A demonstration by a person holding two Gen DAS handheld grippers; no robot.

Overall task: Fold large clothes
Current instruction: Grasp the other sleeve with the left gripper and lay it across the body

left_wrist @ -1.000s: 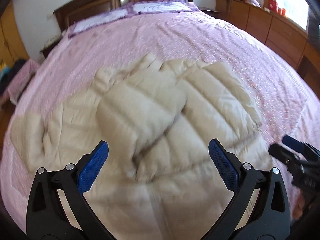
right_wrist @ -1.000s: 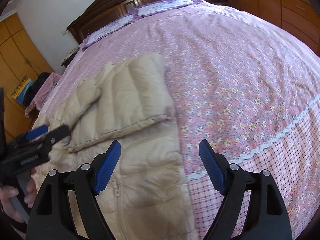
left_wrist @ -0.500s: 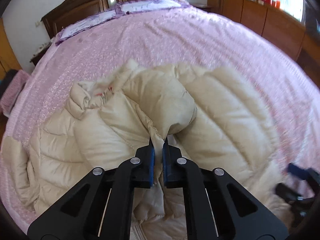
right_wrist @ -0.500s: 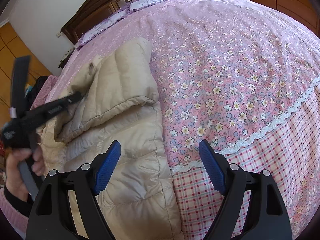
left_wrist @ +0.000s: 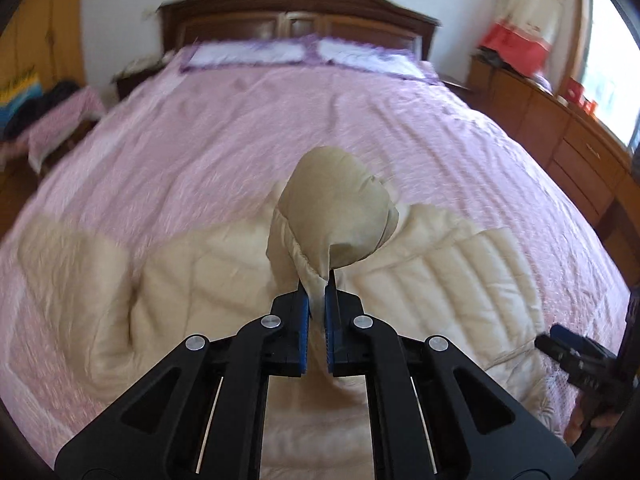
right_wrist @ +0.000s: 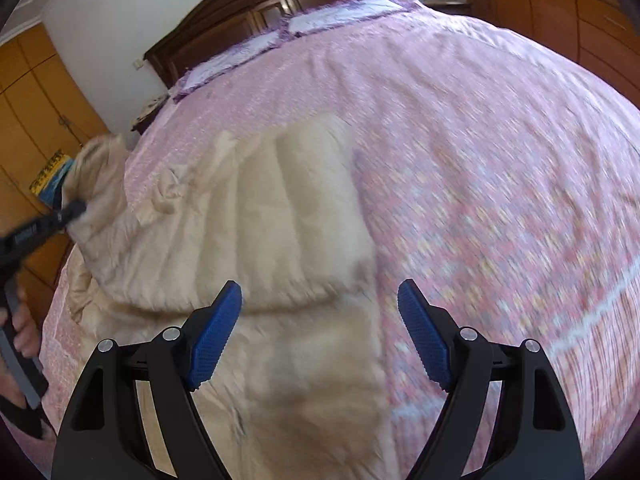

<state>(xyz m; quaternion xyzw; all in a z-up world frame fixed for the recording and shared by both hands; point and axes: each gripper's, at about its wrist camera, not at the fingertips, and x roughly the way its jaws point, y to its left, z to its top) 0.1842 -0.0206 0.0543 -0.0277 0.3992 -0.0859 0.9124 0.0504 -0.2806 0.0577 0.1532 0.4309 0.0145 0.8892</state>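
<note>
A beige quilted puffer jacket (left_wrist: 448, 280) (right_wrist: 296, 216) lies spread on the pink bed. My left gripper (left_wrist: 316, 304) is shut on the cuff end of the jacket's sleeve (left_wrist: 340, 208), which hangs lifted above the body of the jacket. In the right wrist view that left gripper (right_wrist: 72, 210) shows at the far left, held by a hand, with the sleeve (right_wrist: 100, 172) raised off the bed. My right gripper (right_wrist: 320, 332) stands open over the jacket's near right part with nothing between its blue pads (right_wrist: 214, 332). Its tip (left_wrist: 568, 344) shows at the left wrist view's right edge.
The pink floral bedspread (right_wrist: 500, 168) stretches far to the right and back. Pillows (left_wrist: 300, 50) and a dark wooden headboard (left_wrist: 296, 12) are at the far end. Wooden drawers (left_wrist: 568, 136) run along the right wall, wardrobe doors (right_wrist: 36, 100) on the left.
My left gripper went from open to shut on the sleeve cuff, then lifted it and carried it leftward off the jacket. The right gripper stayed open and shifted slightly.
</note>
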